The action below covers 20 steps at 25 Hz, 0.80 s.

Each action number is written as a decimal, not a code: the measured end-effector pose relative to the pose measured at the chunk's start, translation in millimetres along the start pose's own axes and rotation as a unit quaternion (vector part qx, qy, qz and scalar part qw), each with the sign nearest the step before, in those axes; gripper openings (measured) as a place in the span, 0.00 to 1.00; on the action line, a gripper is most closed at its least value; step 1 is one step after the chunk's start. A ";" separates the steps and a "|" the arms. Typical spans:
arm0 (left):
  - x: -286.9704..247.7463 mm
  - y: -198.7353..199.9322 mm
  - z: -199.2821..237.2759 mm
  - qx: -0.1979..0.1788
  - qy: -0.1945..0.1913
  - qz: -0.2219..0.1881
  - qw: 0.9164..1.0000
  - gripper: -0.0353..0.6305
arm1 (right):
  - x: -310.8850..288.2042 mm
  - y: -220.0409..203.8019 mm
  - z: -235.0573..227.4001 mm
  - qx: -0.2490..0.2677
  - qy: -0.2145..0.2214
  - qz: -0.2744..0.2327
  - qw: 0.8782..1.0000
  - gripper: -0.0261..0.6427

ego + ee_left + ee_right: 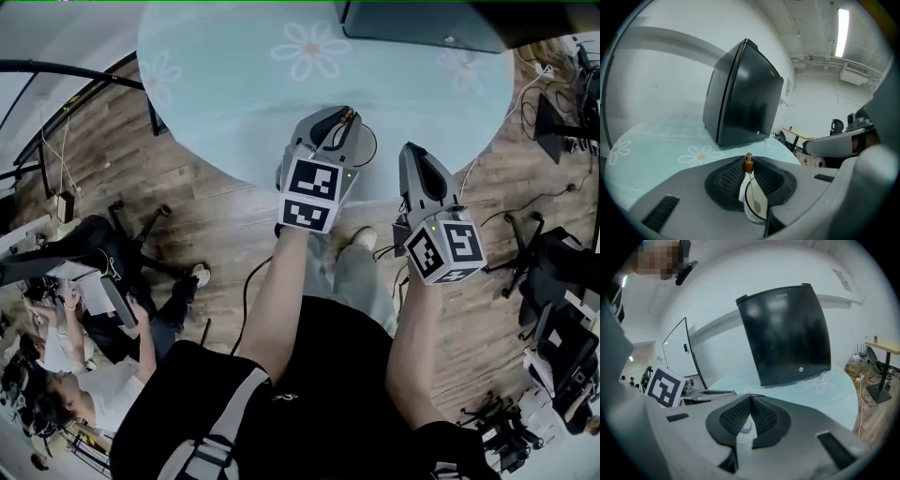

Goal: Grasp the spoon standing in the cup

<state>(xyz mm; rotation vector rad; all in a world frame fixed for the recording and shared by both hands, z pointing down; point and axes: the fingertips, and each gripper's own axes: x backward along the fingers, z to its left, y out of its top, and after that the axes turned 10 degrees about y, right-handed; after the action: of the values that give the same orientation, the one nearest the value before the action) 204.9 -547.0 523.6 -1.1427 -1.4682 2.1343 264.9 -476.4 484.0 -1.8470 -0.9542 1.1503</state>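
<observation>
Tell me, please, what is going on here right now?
A person holds a gripper in each hand over the near edge of a round table with a flowered cloth. The left gripper is shut on a spoon with a brown tip. The right gripper is closed on a pale thing that I cannot identify. A black box stands further back.

Pale flowered table; black box — perhaps a cabinet — atop.

The bench top looked smooth and glossy. The black box had a shiny finish. The spoon had a glazed brown knob. The floor was wood plank.
</observation>
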 end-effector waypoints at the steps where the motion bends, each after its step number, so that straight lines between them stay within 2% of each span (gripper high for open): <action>1: 1.9 3.6 -0.2 0.003 0.001 -0.005 1.000 0.15 | -0.3 1.9 1.6 0.002 0.003 0.000 1.000 0.05; 9: 28.6 26.9 1.4 0.007 0.006 -0.042 0.999 0.15 | -3.3 18.6 28.0 0.025 0.032 -0.012 0.999 0.05; 20: 73.2 74.9 -3.3 -0.010 0.045 -0.096 0.994 0.15 | 16.4 62.5 49.7 0.055 0.070 -0.066 0.994 0.05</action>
<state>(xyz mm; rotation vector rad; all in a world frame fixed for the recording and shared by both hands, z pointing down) 174.4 -530.1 424.8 -1.0452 -1.4967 1.9188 236.8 -479.6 407.7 -1.7264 -0.9008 0.9611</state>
